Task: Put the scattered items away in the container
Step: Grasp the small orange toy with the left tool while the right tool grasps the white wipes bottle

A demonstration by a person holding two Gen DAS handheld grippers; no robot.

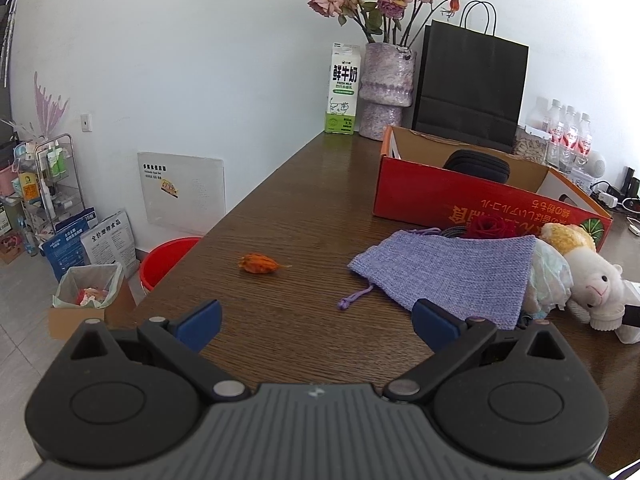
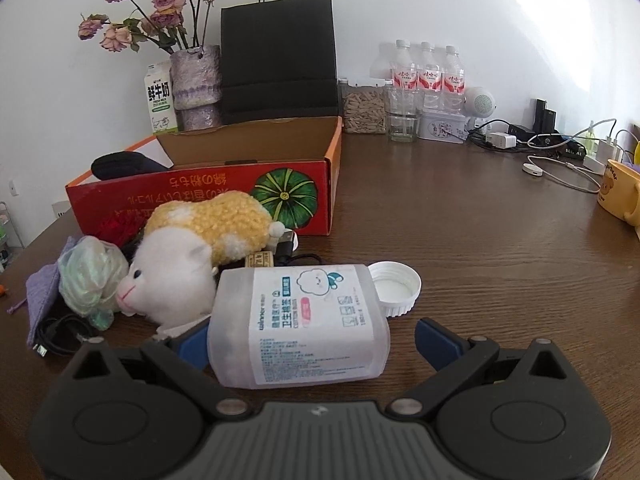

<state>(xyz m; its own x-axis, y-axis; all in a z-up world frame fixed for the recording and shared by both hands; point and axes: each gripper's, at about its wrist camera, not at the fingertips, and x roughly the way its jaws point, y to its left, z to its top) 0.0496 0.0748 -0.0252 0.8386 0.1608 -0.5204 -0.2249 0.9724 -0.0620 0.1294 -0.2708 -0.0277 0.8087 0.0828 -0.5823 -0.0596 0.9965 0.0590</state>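
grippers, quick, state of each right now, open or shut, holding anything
Left gripper: open, holding nothing, above the brown wooden table.
Right gripper: open, jaws either side of the lying translucent plastic cotton-swab jar, not clamped.

White wall behind a dark wooden table, with pale tiled floor, a metal rack and red bucket at left; bright daylight patch upper right.

Both tools are looking alike: the left gripper and right gripper are showing blue finger pads on black linkage arms, silver pivot pins, round black discs, and a ribbed grey body.
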